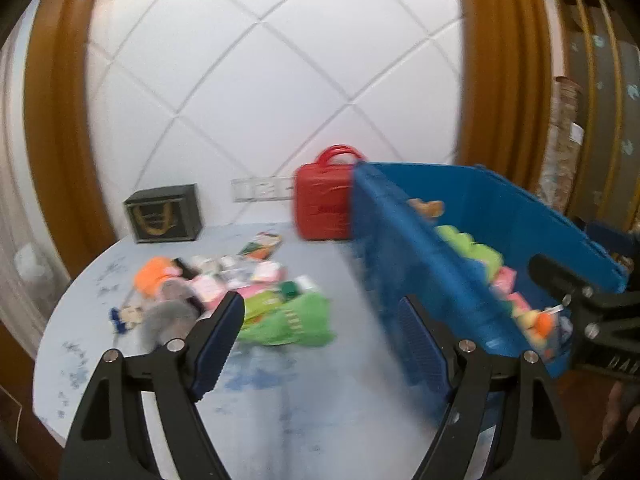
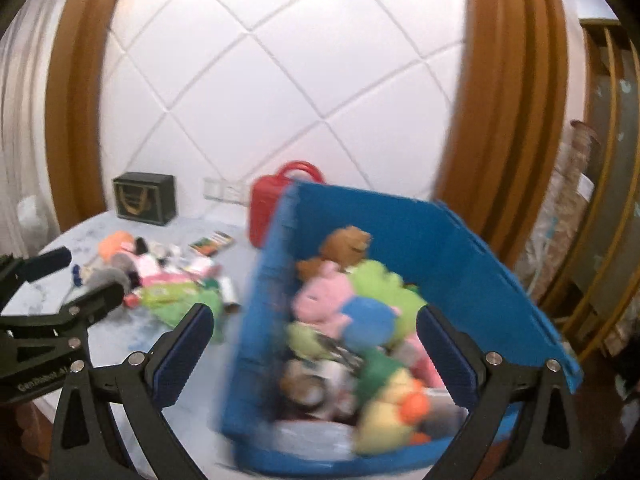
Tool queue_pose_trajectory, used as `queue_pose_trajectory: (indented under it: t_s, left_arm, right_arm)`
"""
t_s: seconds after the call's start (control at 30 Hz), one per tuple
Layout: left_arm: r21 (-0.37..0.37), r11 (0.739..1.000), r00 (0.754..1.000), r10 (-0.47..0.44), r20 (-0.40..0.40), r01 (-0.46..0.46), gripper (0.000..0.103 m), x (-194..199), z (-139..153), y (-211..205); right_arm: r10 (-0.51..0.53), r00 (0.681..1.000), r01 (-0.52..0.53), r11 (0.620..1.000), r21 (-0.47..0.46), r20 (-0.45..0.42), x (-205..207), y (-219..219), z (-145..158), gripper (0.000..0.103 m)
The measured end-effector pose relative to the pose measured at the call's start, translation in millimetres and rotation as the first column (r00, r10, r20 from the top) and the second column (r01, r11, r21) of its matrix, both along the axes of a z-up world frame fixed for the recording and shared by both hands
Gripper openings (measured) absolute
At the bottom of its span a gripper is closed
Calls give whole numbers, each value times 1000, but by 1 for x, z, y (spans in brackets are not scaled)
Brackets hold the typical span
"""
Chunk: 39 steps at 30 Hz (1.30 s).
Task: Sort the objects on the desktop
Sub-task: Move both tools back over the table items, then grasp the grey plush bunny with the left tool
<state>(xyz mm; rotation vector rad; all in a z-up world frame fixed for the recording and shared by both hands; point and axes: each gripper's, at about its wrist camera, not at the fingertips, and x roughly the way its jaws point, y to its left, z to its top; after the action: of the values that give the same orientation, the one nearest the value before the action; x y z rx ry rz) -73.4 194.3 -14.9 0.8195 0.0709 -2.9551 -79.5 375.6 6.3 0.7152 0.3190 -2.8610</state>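
Right wrist view: toys already fill the bin (image 2: 460, 248). A pile (image 1: 224, 292) waits, left on the desk (image 1: 300, 400). Both jaws gape, empty.

On my table (image 1: 280, 380), the bin (image 2: 460, 248) of plush toys (image 2: 332, 304) sits right of the loose pile (image 1: 240, 292). Behind them stand a case (image 1: 322, 204) and a box (image 1: 164, 214).

So the back wall (image 1: 260, 80) is this white padded panel thing with diagonal seams making big diamonds, kinda like a headboard. It's framed by glossy brown wooden trim on the left (image 1: 52, 140) and on the right (image 1: 492, 80). Off to the far right there's a greyish panel with gold-ish lines (image 1: 604, 92), too blurry to say more. The table (image 1: 300, 392) is round-edged, pale with a bluish marbled pattern. A white outlet strip (image 1: 260, 190) sits low on the wall. Light is soft and even.
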Motion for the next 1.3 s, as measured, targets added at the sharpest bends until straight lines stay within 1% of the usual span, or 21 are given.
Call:
queue_pose_trajectory:
  t_s: [0.03, 0.1, 0.13, 0.23, 0.3, 0.37, 0.57, 0.63, 0.73, 0.9, 1.07, 1.2, 1.3]
  left_arm:
    - [-2, 1000, 1000, 9, 4, -9, 79, 2, -2, -16]
    - [-15, 999, 999, 29, 20, -28, 79, 6, -9, -55]
    - [-21, 999, 999, 37, 27, -36, 79, 7, -12, -73]
    - [-48, 997, 997, 69, 43, -67, 79, 9, -24, -125]
    - [-57, 994, 993, 94, 71, -90, 79, 7, -35, -153]
    - [-41, 995, 989, 98, 112, -94, 79, 2, -47, -178]
    - [-8, 988, 968, 155, 197, -156, 79, -18, -84, -234]
    - [0, 983, 957, 178, 230, -183, 79, -29, -96, -251]
    - [0, 973, 940, 223, 257, -230, 79, -43, -110, -270]
    - [4, 954, 904, 283, 321, -300, 79, -73, -140, -294]
    - [16, 953, 877, 271, 396, -302, 79, -101, -169, -300]
    - [11, 961, 867, 243, 435, -275, 79, -130, -181, -304]
    - [-1, 973, 866, 207, 456, -232, 79, -158, -190, -308]
  right_arm:
    - [14, 1000, -14, 1000, -1, 2, 0, -23, -1, 103]
    - [31, 999, -31, 1000, -7, 15, -2, -57, -4, 103]
    - [39, 999, -39, 999, -12, 29, -3, -78, -8, 103]
    - [59, 996, -58, 998, -20, 65, -7, -124, -25, 103]
    - [68, 993, -67, 998, -18, 99, -13, -144, -39, 103]
    - [65, 986, -64, 998, -8, 153, -22, -163, -55, 103]
    - [35, 966, -42, 999, 20, 256, -60, -179, -94, 103]
    - [31, 959, -39, 999, 24, 281, -74, -178, -105, 103]
    - [35, 950, -45, 999, 27, 312, -103, -178, -121, 103]
    - [65, 931, -81, 996, 29, 360, -152, -179, -147, 103]
    - [70, 902, -92, 995, 32, 426, -188, -185, -174, 103]
    - [44, 888, -71, 997, 42, 458, -211, -187, -188, 103]
    - [18, 876, -39, 999, 34, 482, -224, -184, -197, 103]
